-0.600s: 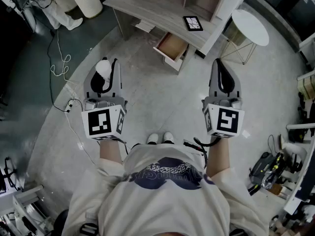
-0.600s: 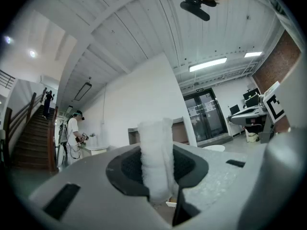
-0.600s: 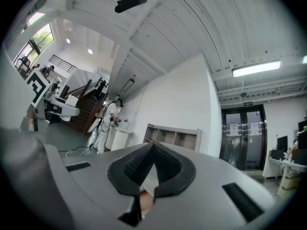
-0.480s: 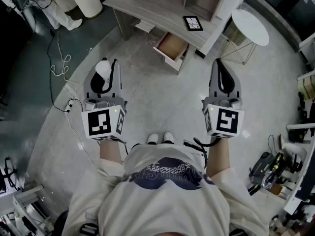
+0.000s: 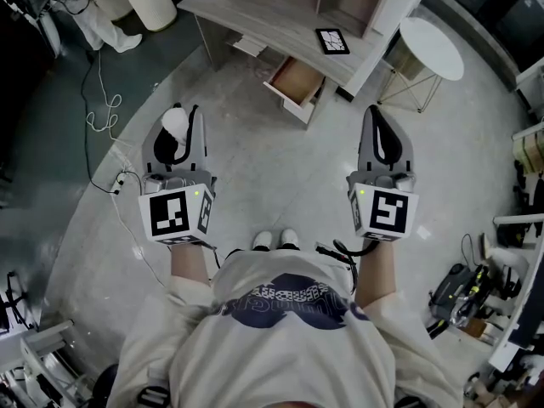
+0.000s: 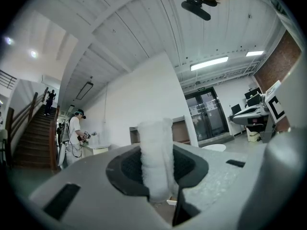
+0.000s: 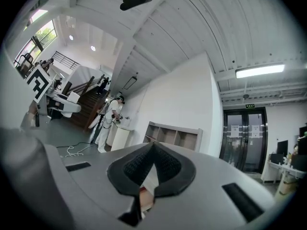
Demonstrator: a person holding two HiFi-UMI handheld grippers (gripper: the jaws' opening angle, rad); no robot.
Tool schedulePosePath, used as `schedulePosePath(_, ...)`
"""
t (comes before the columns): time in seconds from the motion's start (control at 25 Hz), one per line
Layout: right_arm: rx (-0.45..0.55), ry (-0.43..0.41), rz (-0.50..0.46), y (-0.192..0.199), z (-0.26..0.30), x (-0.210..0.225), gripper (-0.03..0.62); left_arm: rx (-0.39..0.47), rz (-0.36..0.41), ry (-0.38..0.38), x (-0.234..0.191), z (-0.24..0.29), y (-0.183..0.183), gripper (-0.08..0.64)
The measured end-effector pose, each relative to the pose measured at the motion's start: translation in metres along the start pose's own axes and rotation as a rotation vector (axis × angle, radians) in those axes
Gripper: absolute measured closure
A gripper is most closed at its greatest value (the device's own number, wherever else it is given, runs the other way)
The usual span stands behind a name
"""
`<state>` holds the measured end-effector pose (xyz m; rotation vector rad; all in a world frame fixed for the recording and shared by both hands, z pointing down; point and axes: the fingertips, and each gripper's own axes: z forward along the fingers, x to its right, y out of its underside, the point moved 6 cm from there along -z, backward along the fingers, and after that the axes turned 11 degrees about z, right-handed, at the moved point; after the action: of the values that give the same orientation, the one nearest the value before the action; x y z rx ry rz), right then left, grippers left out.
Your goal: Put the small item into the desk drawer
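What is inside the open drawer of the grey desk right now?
In the open wooden drawer only a bare brown bottom shows; its rear end is covered by the grey desk top. The white fuzzy item is clamped in the left gripper.

Even, diffuse indoor light fills the head view. The pale floor (image 5: pixel 280 168) carries only faint, soft shadows, and straight lines bow toward the darker edges. Both gripper views are fisheye circles with black corners. A ceiling strip lamp (image 6: pixel 209 63) glares white in the left gripper view, and a second strip lamp (image 7: pixel 260 71) and a bright window (image 7: pixel 41 35) glare in the right gripper view. Close to each lens, the left gripper (image 6: pixel 156 174) and the right gripper (image 7: pixel 149 176) blur softly.
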<state>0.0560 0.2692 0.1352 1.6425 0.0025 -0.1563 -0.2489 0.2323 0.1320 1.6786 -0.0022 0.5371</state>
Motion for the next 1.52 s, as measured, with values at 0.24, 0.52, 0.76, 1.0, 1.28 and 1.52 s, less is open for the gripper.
schedulePosePath(0.24,-0.011,-0.037,0.189,0.013,-0.01,0.019,0.594,-0.033,0.001,-0.019,-0.003,-0.006,0.005,0.446)
schedulePosePath(0.52,-0.031,-0.034,0.241,0.024,-0.02,0.042,0.577,-0.066,0.004,-0.051,-0.006,-0.011,0.012,0.446)
schedulePosePath(0.76,-0.052,-0.049,0.246,0.028,-0.022,0.057,0.509,-0.094,0.011,-0.069,0.008,-0.01,0.01,0.446)
schedulePosePath(1.0,-0.067,-0.073,0.279,0.042,-0.013,0.075,0.509,-0.131,0.037,-0.077,0.027,-0.003,0.008,0.446)
schedulePosePath(1.28,-0.09,-0.105,0.289,0.057,0.004,0.079,0.495,-0.171,0.06,-0.085,0.033,-0.001,0.012,0.446)
schedulePosePath(1.52,-0.118,-0.122,0.264,0.06,0.03,0.058,0.46,-0.174,0.048,-0.096,0.007,0.011,0.026,0.446)
